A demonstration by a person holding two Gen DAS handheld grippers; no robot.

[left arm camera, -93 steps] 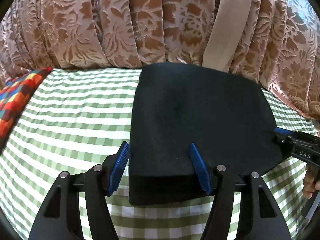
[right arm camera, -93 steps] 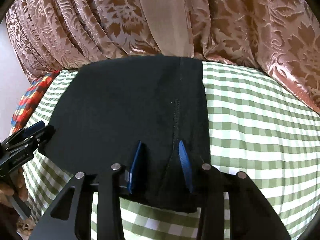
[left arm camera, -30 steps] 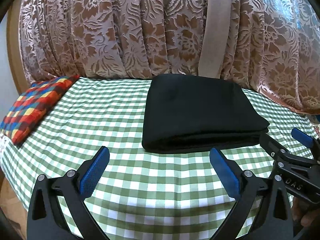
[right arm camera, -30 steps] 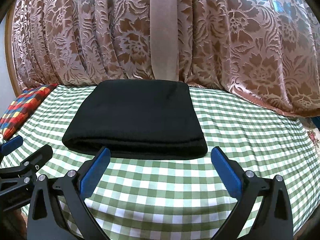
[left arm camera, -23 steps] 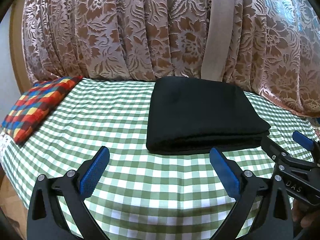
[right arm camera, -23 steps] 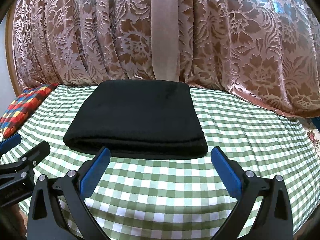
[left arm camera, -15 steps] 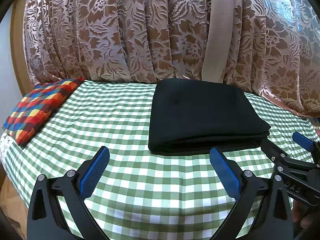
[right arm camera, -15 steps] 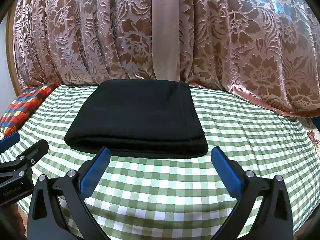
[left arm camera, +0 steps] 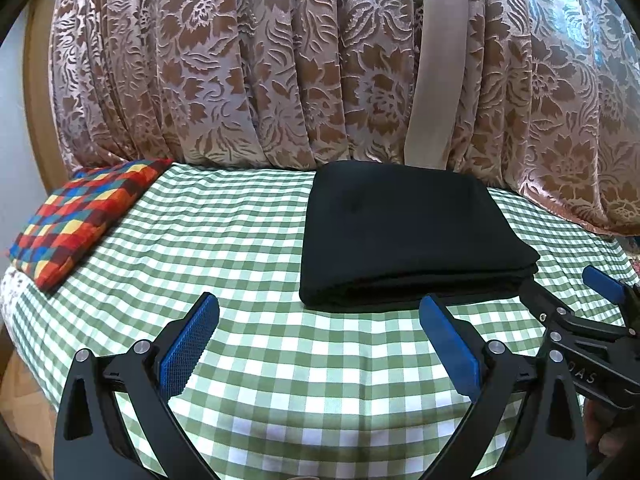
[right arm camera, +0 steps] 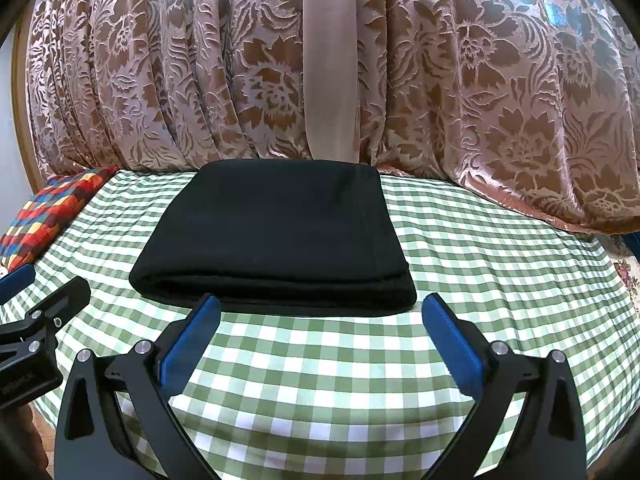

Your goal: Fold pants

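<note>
Pants (right arm camera: 276,240) lie folded; left gripper (left arm camera: 320,344) and right gripper (right arm camera: 318,346), both wide and empty, could snag the near edge.

green-check bed (left arm camera: 248,248), folded blk pants (left arm camera: 404,236), multicolor cushion (left arm camera: 80,216)

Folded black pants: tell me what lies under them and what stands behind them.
The folded black pants lie on a green-and-white checked cloth. Behind them hangs a brown floral curtain with a plain beige strip. The cloth beneath the pants is covered, so nothing there shows.
</note>
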